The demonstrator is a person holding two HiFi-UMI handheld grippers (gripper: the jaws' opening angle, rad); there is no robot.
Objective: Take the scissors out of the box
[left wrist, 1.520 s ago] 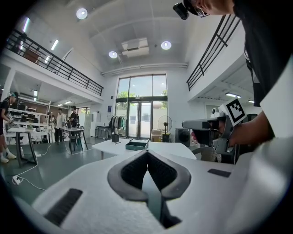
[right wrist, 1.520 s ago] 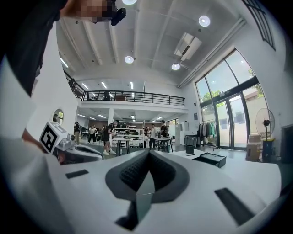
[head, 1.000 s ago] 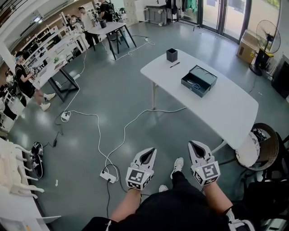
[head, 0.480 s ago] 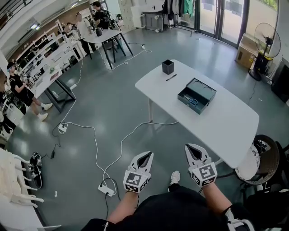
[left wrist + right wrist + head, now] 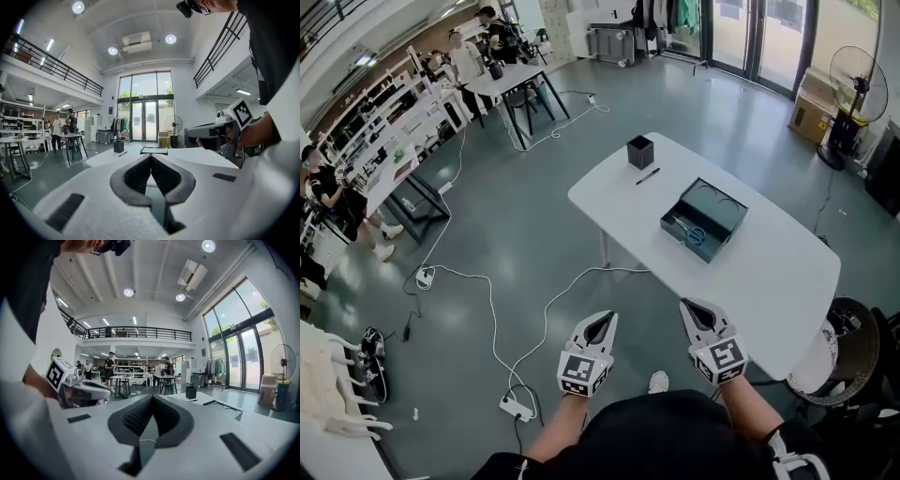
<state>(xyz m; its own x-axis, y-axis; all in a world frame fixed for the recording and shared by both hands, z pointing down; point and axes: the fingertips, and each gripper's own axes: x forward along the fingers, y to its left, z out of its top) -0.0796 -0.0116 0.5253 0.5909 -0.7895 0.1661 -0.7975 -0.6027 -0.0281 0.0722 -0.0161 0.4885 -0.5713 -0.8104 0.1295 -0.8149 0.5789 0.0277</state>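
Blue-handled scissors (image 5: pixel 692 231) lie slantwise inside the dark box (image 5: pixel 682 242) on the white table (image 5: pixel 769 272), well ahead of the 2 tools. The right tool (image 5: pixel 688 306) is nearer than the left tool (image 5: pixel 606 318). Both are closed and empty.

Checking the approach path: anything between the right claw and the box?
Nothing. The head view shows only bare table between the right claw and the box.
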